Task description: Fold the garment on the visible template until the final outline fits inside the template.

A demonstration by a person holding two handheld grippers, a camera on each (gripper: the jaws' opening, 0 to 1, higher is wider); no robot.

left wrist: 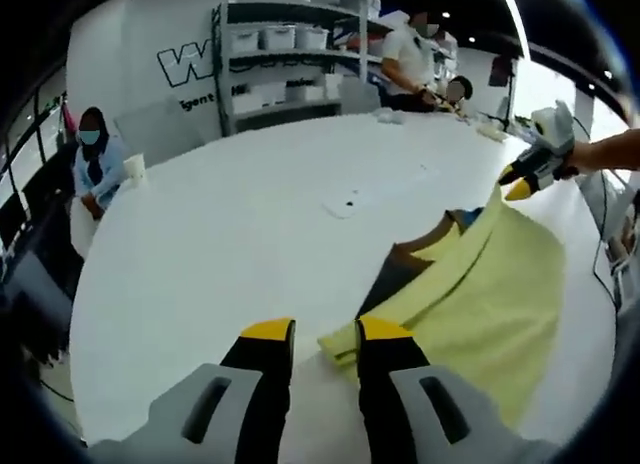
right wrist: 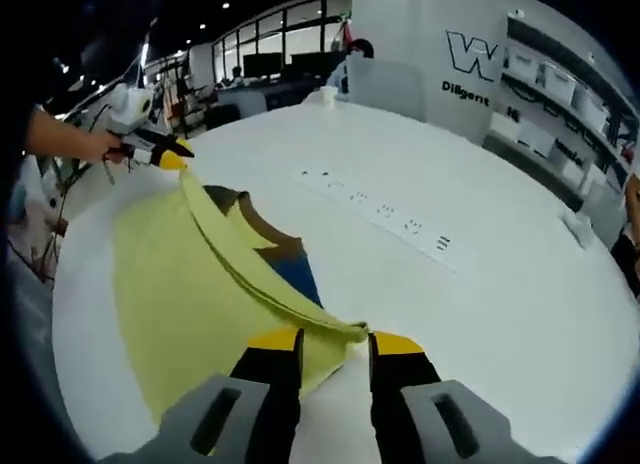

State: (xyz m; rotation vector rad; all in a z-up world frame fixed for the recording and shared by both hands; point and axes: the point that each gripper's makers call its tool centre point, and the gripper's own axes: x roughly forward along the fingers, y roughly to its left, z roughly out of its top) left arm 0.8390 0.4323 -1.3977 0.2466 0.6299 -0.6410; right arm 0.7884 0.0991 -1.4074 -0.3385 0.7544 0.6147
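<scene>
Garment [right wrist: 180, 284], pale yellow, lies on the white table [right wrist: 480, 314] over a dark template [right wrist: 285, 259], one edge lifted taut between both tools; right gripper [right wrist: 335, 342] pinches one end of that edge; left gripper [left wrist: 325, 334] clamps the other end, jaws narrow on cloth.

Large white table [left wrist: 230, 234] occupies the room, with a white power strip [right wrist: 385, 212] lying along its middle. Grey shelving [left wrist: 290, 59] holding white bins [left wrist: 280, 36] stands against a white wall bearing dark lettering [right wrist: 472, 56]. Dark-framed windows [right wrist: 280, 44] line the far side under small ceiling lights.
</scene>
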